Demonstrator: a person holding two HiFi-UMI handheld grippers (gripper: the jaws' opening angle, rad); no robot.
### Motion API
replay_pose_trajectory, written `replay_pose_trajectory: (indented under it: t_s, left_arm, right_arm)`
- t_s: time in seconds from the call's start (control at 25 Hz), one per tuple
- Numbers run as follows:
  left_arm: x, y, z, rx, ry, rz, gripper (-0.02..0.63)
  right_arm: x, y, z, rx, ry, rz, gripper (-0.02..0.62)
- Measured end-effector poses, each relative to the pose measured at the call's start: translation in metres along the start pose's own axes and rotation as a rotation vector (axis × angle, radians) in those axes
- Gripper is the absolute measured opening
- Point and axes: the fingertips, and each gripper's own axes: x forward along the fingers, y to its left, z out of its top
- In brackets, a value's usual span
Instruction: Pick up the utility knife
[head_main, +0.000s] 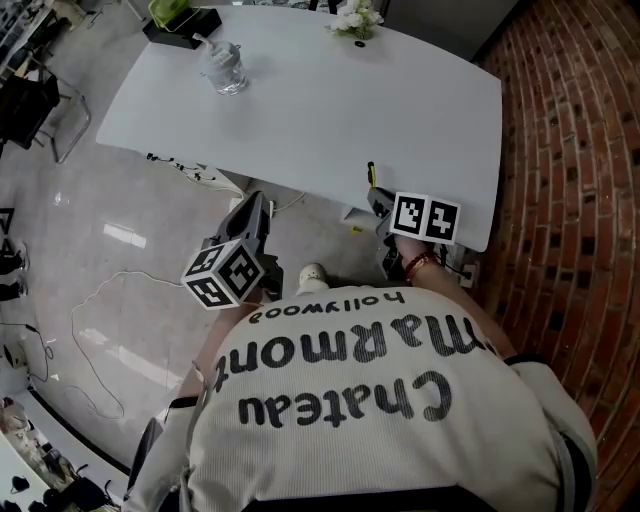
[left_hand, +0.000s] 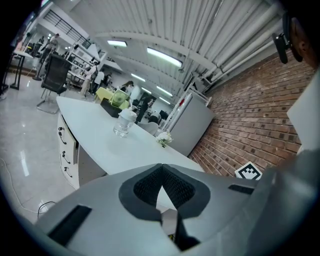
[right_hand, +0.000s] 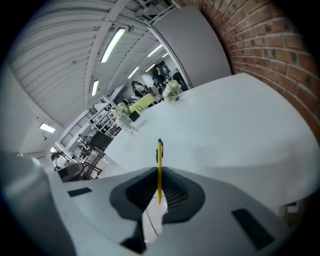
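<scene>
In the head view the white counter (head_main: 330, 110) fills the upper frame. A glass jar (head_main: 225, 68) stands at upper left and flowers (head_main: 357, 20) at top centre, both well apart from the tongs. The right tongs (head_main: 374, 197) sit at the counter's near edge, centre right, pinching the yellow utility knife (head_main: 371, 174), which points up the frame over that edge. The brick wall (head_main: 570, 150) closes the right side just beyond. The left tongs (head_main: 256, 205) hang over open floor (head_main: 90, 230), where a cable (head_main: 85, 310) trails at left. In the left gripper view the left tongs (left_hand: 162, 167) are pressed together and hold nothing, with the counter's long edge and bare top ahead. In the right gripper view the right tongs (right_hand: 159, 176) clamp the knife (right_hand: 159, 160) edge-on, and bare counter lies beyond it.
</scene>
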Motion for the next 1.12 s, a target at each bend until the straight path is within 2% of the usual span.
replay_pose_trajectory:
  t_s: [0.16,0.52,0.72,1.12]
  left_arm:
    - [-0.004,-0.022,0.003,0.018,-0.012,-0.028,0.002]
    - [-0.017,-0.067,0.023,0.091,-0.078,-0.087,0.002]
    - [-0.029,-0.085,0.032,0.139,-0.120,-0.098,0.002]
    - [-0.043,-0.115,0.039,0.233,-0.152,-0.107,0.002]
  right_arm:
    - [-0.027,0.018,0.016,-0.049,-0.073,0.047,0.029]
    - [-0.075,0.052,0.044,-0.078,-0.215,0.149,0.029]
    - [-0.101,0.063,0.055,-0.125,-0.283,0.162,0.029]
    - [-0.138,0.071,0.058,-0.209,-0.363,0.160,0.029]
